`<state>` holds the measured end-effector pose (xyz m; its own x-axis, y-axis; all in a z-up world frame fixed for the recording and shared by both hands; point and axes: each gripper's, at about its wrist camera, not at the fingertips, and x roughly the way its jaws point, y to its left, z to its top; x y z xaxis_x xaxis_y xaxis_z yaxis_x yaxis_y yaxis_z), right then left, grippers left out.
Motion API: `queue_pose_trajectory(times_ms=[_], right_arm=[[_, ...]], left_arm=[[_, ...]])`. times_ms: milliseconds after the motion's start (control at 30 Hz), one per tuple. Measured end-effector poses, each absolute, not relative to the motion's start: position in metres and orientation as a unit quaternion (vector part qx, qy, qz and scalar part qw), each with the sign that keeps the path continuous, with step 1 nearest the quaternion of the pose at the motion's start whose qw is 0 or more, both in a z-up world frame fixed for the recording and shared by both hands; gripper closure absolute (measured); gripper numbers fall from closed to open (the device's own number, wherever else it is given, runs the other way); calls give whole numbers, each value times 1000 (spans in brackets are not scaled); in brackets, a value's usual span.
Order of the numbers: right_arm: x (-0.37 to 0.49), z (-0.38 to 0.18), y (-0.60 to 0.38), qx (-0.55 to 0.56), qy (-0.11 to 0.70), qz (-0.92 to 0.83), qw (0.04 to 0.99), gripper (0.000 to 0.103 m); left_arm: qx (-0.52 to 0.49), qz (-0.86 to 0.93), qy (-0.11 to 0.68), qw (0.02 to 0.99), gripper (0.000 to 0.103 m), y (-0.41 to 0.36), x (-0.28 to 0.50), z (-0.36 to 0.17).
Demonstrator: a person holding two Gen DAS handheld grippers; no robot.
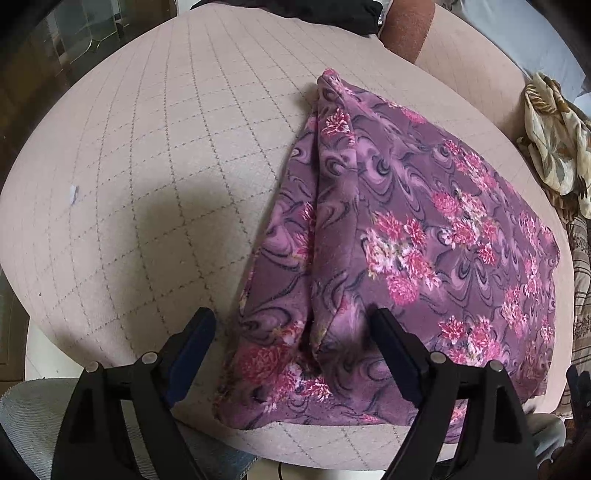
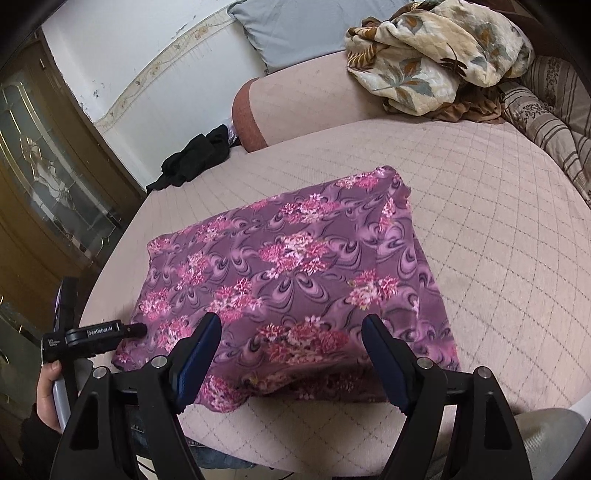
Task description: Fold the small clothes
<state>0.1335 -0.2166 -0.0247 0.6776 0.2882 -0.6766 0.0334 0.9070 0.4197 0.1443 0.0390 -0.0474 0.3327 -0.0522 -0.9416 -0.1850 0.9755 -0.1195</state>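
Note:
A purple garment with pink flowers [image 1: 406, 251] lies folded on the pink quilted bed [image 1: 147, 166]; it also shows in the right wrist view [image 2: 288, 266]. My left gripper [image 1: 295, 339] is open and empty, its fingers wide apart above the garment's near left corner. My right gripper [image 2: 291, 339] is open and empty, hovering over the garment's near edge. The left gripper's body [image 2: 92, 334] shows at the left of the right wrist view, held in a hand beside the garment's left corner.
A crumpled cream floral blanket [image 2: 436, 55] lies at the bed's far right. A black garment [image 2: 199, 155] lies at the far left edge. A grey pillow [image 2: 314, 29] leans on the wall. A wooden door [image 2: 44, 166] stands to the left.

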Motion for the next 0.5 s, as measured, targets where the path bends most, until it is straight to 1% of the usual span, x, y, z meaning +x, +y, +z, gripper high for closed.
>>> queue_pose_trajectory(times_ms=[500], right_arm=[[128,-28,-219,194,392,42,898,20]], left_arm=[[-129,30,556,820,17,38,123,-46]])
